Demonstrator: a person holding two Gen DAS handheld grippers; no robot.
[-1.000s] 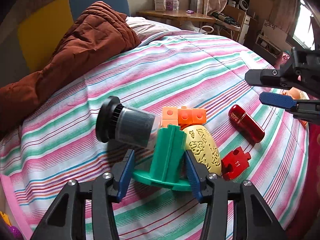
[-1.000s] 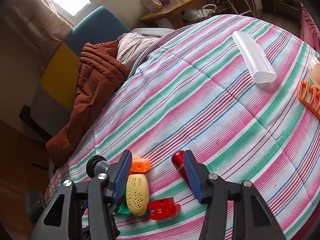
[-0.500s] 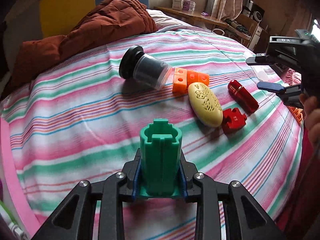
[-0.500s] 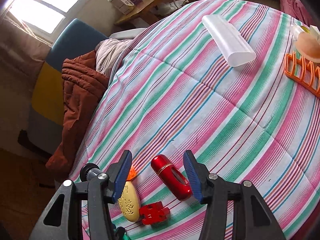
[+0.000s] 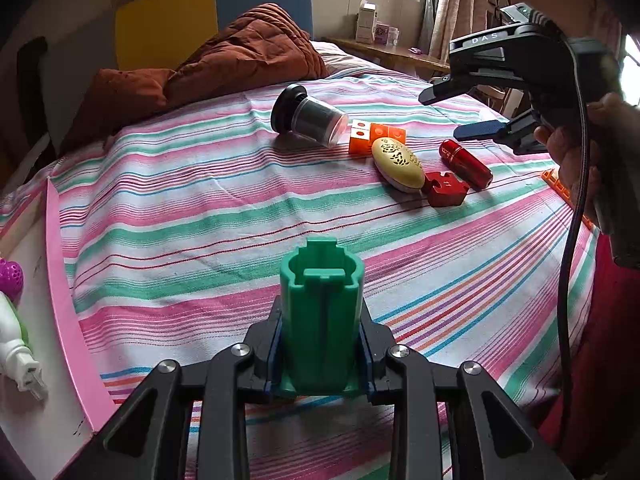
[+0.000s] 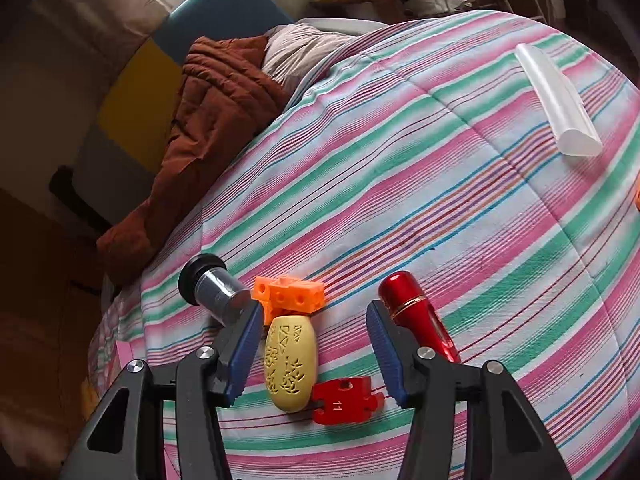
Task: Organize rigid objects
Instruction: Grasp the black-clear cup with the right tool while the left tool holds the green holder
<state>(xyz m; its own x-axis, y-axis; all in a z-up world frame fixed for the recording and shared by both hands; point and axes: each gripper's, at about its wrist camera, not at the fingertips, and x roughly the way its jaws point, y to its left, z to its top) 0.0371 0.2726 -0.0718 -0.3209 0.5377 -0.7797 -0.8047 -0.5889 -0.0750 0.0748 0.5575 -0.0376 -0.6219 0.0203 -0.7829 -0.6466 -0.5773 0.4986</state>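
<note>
1. Striped bedspread (image 5: 192, 200) covers the bed; a pink-edged box (image 5: 60, 280) sits at its left edge.
2. Left gripper (image 5: 322, 344) is clamped on the green plastic holder (image 5: 322, 312), held upright above the spread and near the box.
3. Right gripper (image 6: 314, 344) hangs spread wide over the cluster: yellow oval case (image 6: 290, 360) between its fingers, long axis pointing away from the tongs, red puzzle piece (image 6: 346, 400) just beside, red cylinder (image 6: 416, 320) outside the right finger.

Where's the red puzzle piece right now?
The red puzzle piece lies on the striped bedspread, touching the yellow oval case on its left, in front of the red flashlight, below the right gripper's open jaws.
</note>
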